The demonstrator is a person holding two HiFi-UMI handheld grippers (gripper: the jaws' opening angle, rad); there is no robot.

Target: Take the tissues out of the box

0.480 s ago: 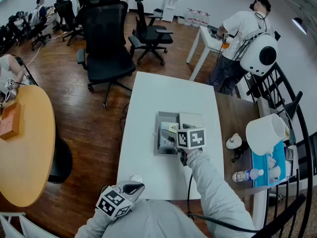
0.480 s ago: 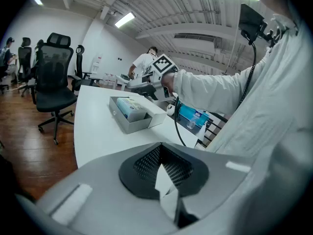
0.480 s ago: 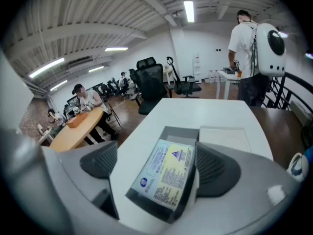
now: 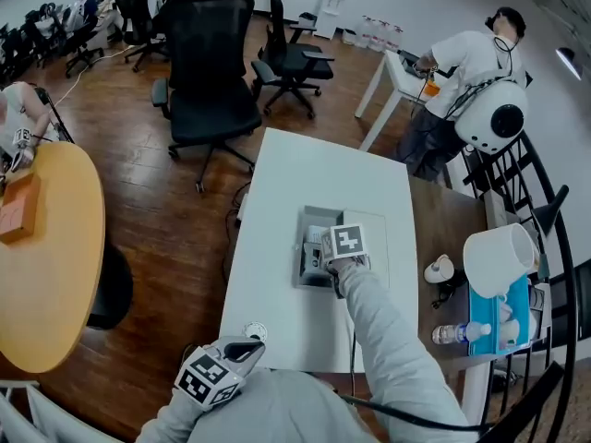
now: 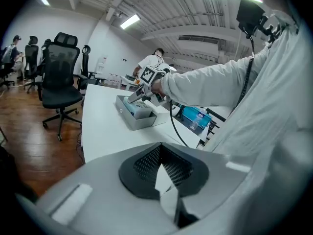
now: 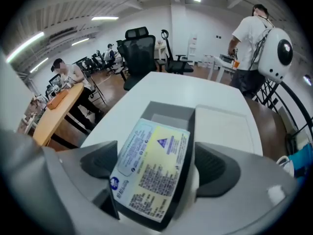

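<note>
A grey open box (image 4: 303, 277) stands mid-table, its flat lid (image 4: 374, 238) lying to the right. Inside lies a tissue pack (image 4: 317, 245) with a blue and yellow printed label. My right gripper (image 4: 332, 251) hangs over the box. In the right gripper view the tissue pack (image 6: 151, 165) sits between the wide-apart jaws of that gripper (image 6: 156, 171), tilted, with the box (image 6: 168, 110) behind it; the pads do not visibly press on it. My left gripper (image 4: 242, 347) is held by my body at the table's near edge, and in its own view the left gripper (image 5: 164, 173) has its pads together.
The white table (image 4: 277, 183) has a small round object (image 4: 255, 331) at its near edge. To the right a wooden side table holds a water bottle (image 4: 457, 330) and a blue tray (image 4: 499, 317). Office chairs (image 4: 208, 53) and a person (image 4: 466, 63) stand beyond; a round wooden table (image 4: 46, 266) is on the left.
My right gripper has moved a little forward and left over the box. The left gripper has stayed where it was.
</note>
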